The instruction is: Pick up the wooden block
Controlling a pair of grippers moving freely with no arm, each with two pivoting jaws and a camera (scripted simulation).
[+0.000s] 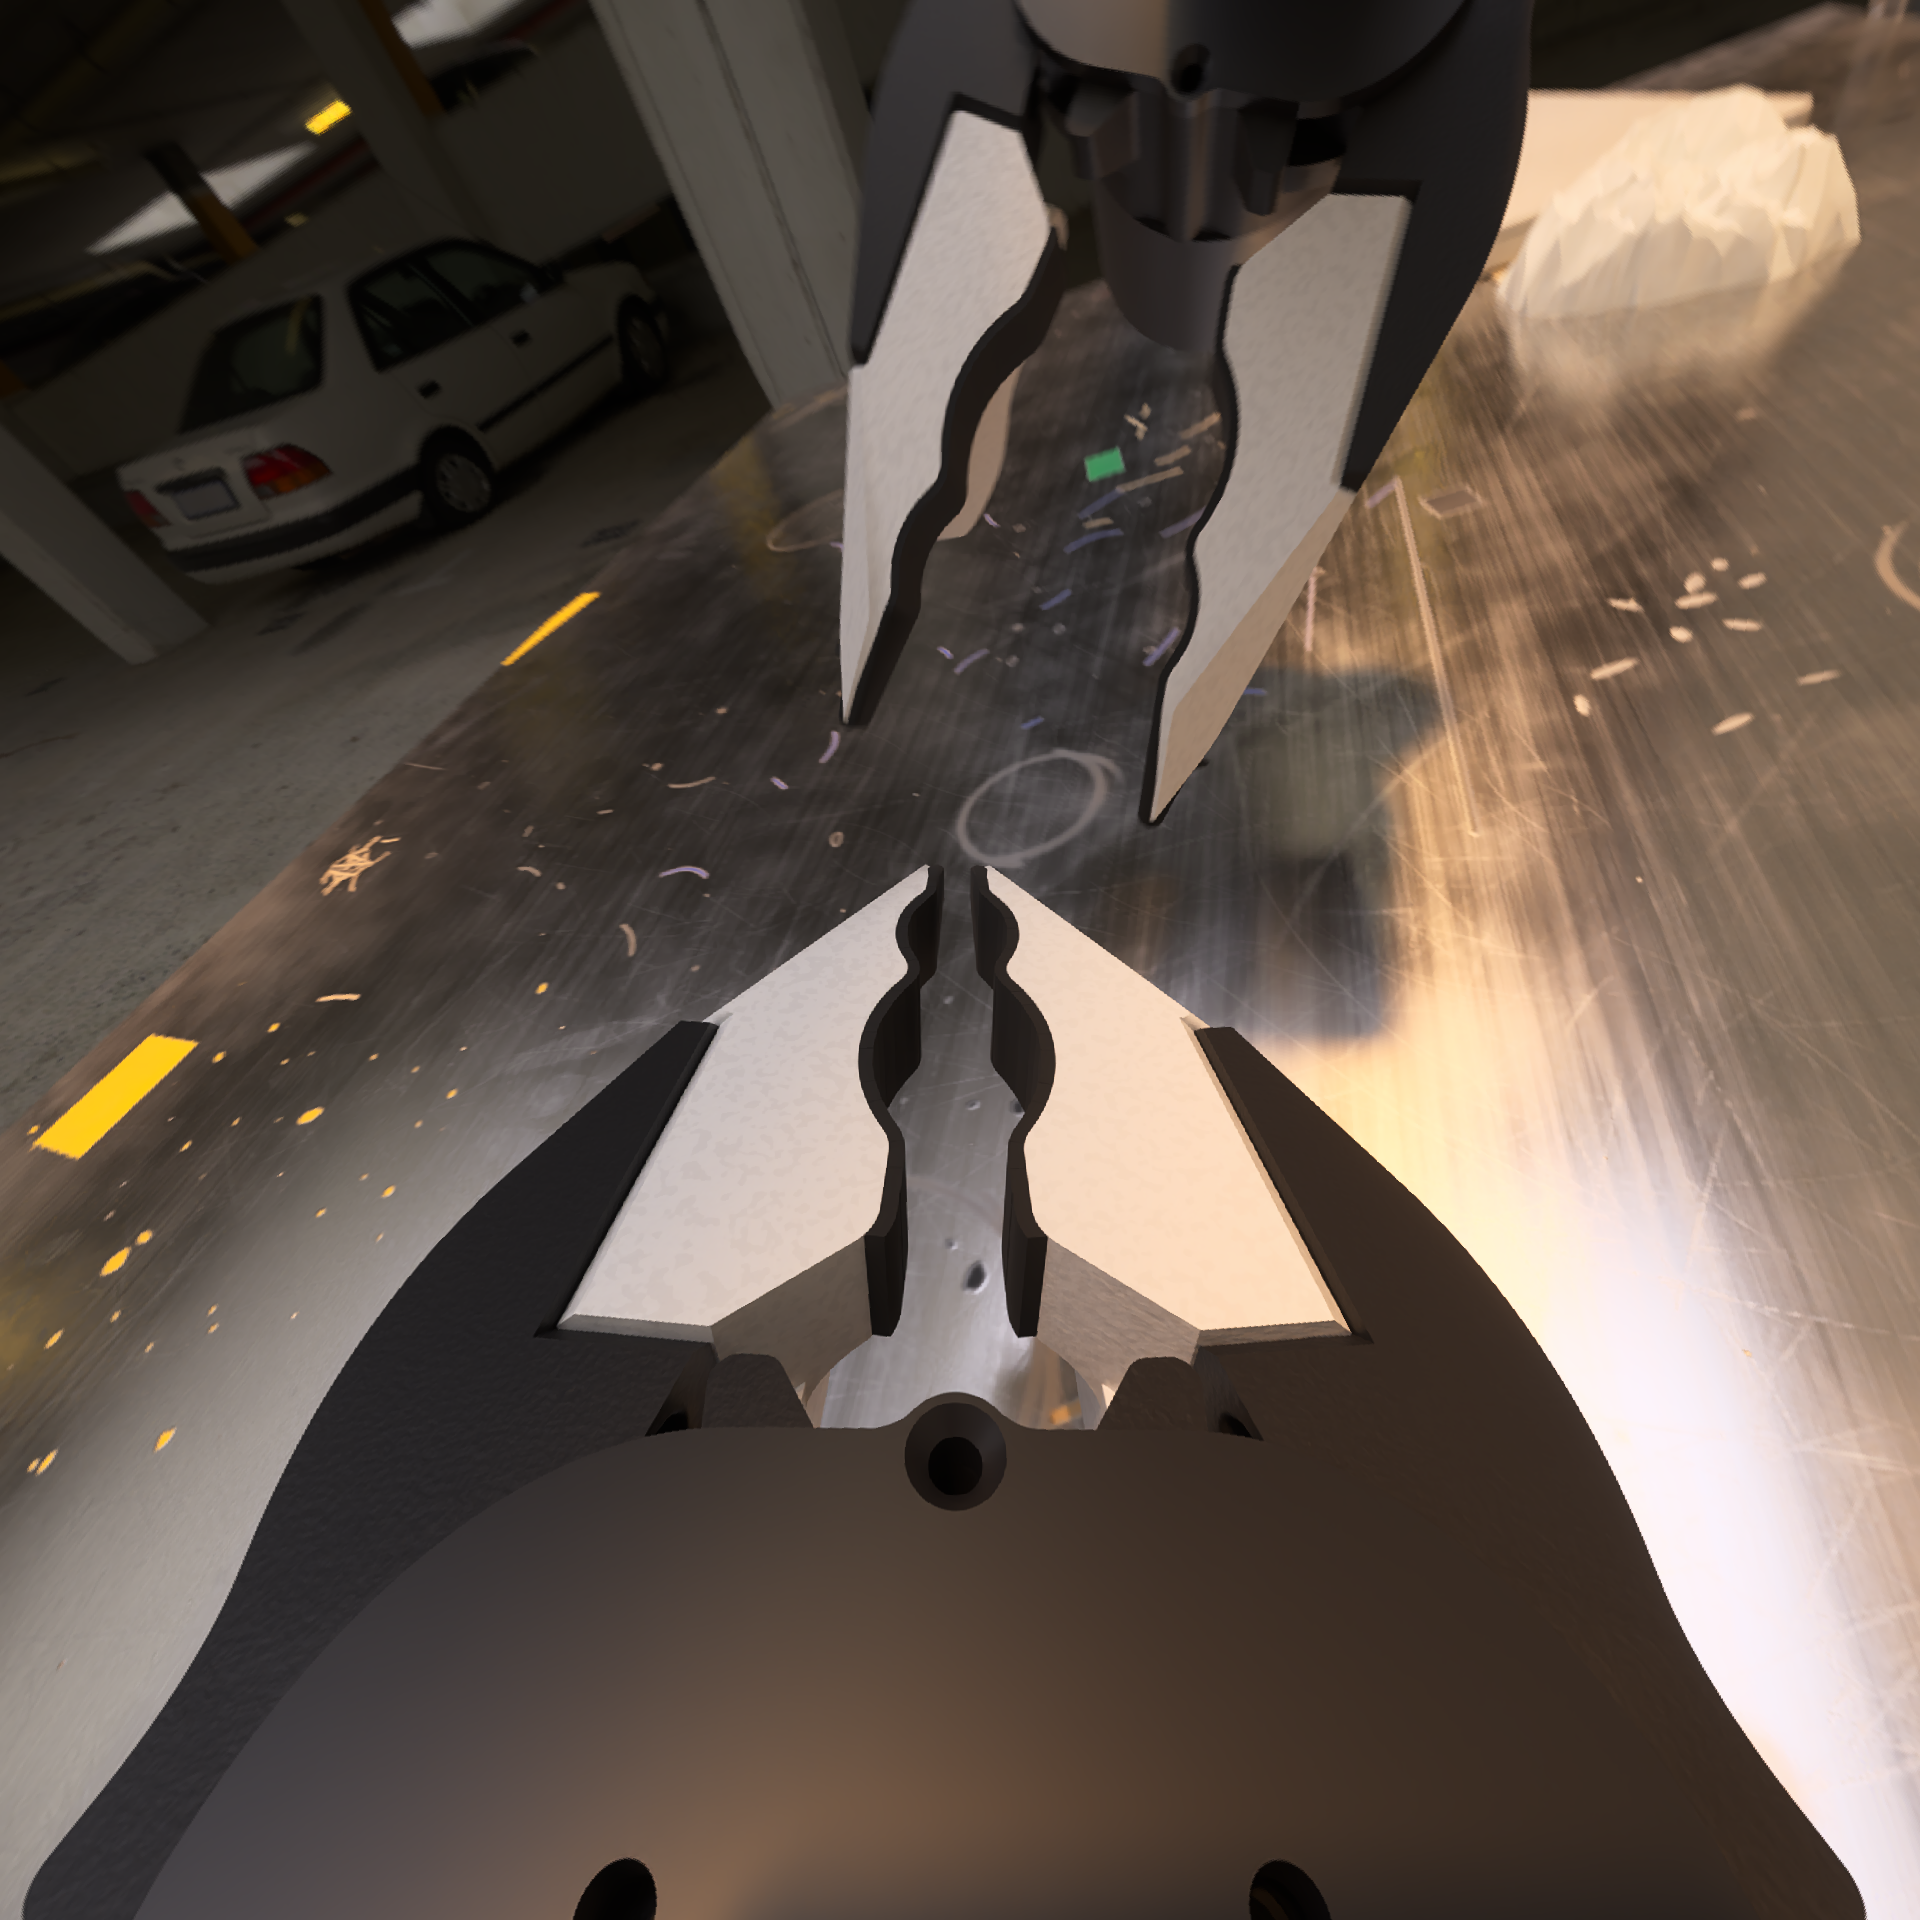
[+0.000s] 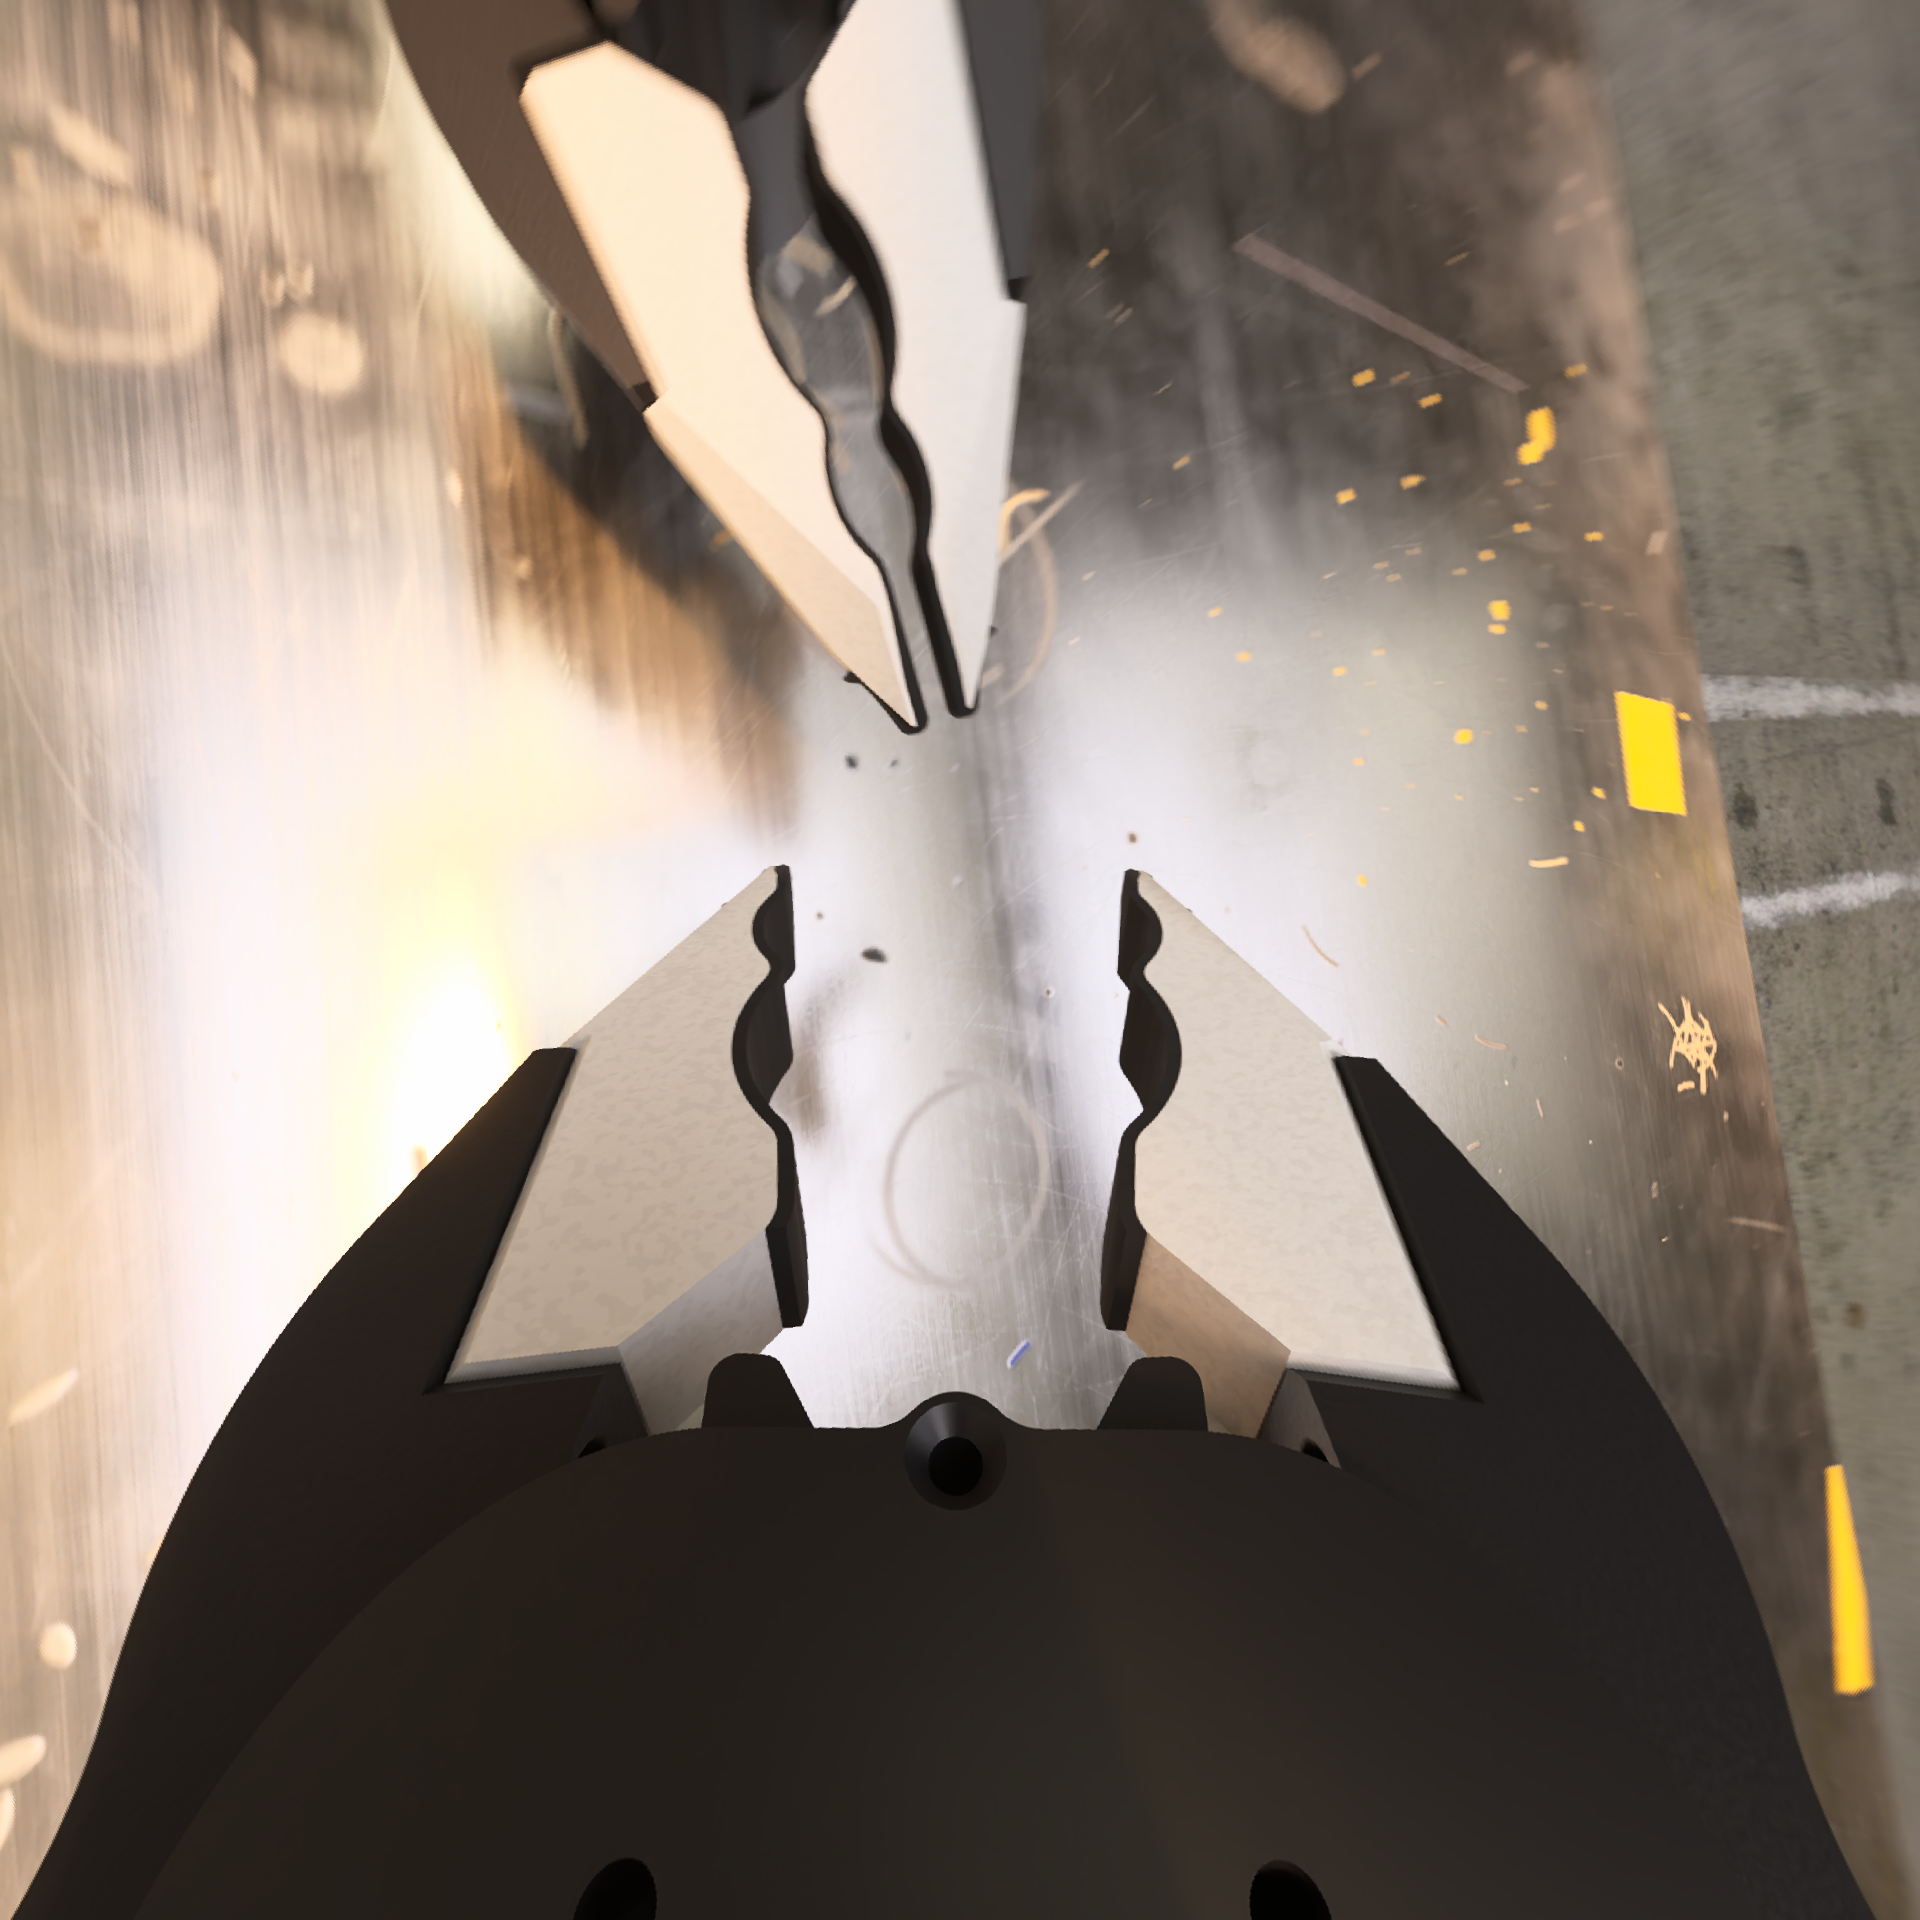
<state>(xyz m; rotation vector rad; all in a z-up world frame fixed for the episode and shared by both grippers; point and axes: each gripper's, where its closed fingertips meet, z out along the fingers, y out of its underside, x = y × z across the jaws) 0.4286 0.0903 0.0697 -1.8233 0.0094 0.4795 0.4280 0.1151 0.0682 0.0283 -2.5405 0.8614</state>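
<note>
Wooden block unseen; left gripper [image 1: 956,883] pressed together, right gripper [image 2: 956,883] spread (both empty)

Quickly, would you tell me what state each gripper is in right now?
Left gripper: shut, nothing between its fingers.
Right gripper: open, holding nothing.

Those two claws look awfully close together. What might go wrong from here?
The left tool and right tool point tip to tip just above the scratched metal table, so they might collide. No wooden block shows in either view, so a grab now would likely close on nothing.
</note>
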